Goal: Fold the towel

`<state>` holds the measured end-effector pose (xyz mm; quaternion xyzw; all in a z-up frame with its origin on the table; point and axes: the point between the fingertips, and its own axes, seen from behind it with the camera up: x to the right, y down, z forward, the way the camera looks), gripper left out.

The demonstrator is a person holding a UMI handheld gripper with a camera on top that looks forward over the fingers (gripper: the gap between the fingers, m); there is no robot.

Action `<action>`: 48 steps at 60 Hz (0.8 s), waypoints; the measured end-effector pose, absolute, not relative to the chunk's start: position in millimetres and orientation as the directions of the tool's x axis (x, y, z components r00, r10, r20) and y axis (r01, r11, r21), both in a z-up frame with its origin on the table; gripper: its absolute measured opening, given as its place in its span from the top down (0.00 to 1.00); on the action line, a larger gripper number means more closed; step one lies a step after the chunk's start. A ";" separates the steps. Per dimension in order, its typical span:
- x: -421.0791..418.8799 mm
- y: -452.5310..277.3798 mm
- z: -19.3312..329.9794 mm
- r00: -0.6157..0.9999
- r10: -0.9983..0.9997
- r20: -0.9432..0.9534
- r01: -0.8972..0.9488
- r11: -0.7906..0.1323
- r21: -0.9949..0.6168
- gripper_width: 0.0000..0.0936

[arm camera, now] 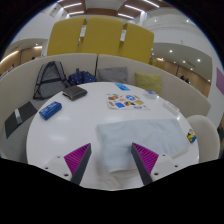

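A white towel (140,133) lies on the round white table (80,125), just ahead of my fingers and a little to their right, with wrinkles near its close edge. My gripper (112,158) is open and empty above the table's near edge. Its two fingers with magenta pads (78,157) stand wide apart, and the towel's near edge shows between them.
On the far side of the table lie a dark case (75,93), a black-and-white object (48,110) and some colourful cards (127,99). A laptop (18,122) sits at the left on a desk. Yellow partitions (95,38) and chairs stand beyond the table.
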<state>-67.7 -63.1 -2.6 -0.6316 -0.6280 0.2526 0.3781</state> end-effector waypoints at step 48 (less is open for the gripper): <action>-111.0 -6.6 94.9 0.151 0.979 -0.138 0.537 -0.199 -0.820 0.95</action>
